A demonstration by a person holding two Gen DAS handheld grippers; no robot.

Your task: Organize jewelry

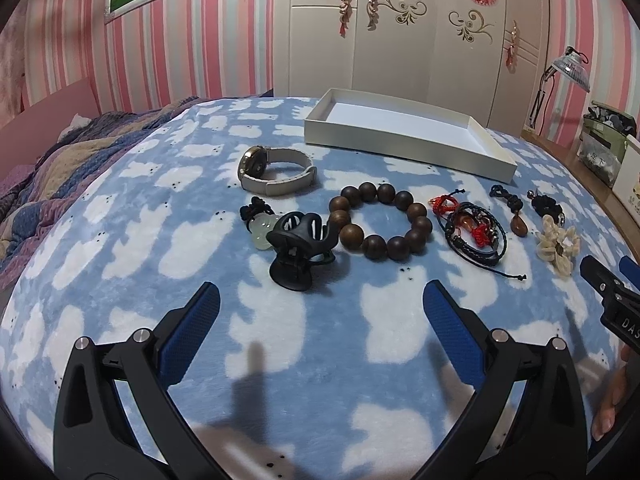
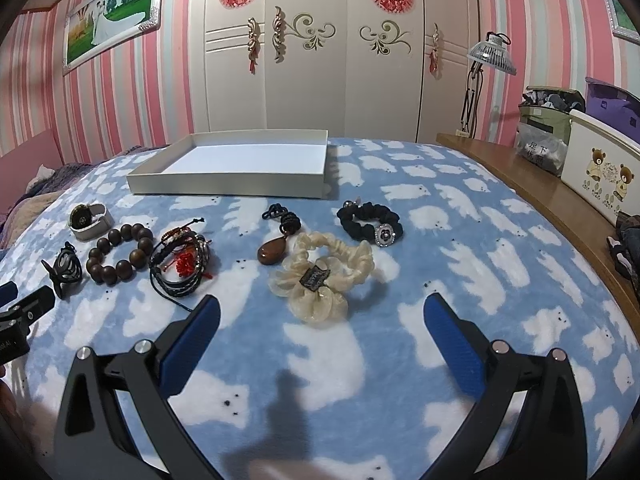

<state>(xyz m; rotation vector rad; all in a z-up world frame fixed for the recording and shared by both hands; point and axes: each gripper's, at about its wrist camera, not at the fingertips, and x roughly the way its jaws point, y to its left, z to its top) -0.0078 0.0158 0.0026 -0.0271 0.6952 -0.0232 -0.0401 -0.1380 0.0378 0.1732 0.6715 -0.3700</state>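
Observation:
Jewelry lies in a row on a blue blanket with white bears. In the left wrist view I see a watch (image 1: 272, 174), a jade pendant (image 1: 262, 232), a black hair claw (image 1: 298, 250), a wooden bead bracelet (image 1: 380, 220), cord bracelets (image 1: 474, 232) and a brown stone pendant (image 1: 519, 226). The right wrist view adds a cream scrunchie (image 2: 324, 276) and a black scrunchie (image 2: 370, 222). An empty white box (image 1: 408, 136) (image 2: 240, 166) sits behind them. My left gripper (image 1: 320, 300) is open, near the claw. My right gripper (image 2: 322, 312) is open, just before the cream scrunchie.
A wooden bed edge (image 2: 540, 196) runs along the right, with storage boxes (image 2: 600, 172) and a lamp (image 2: 490, 56) beyond. A folded striped blanket (image 1: 72, 168) lies at the left. White wardrobe doors (image 2: 312, 48) stand behind the bed.

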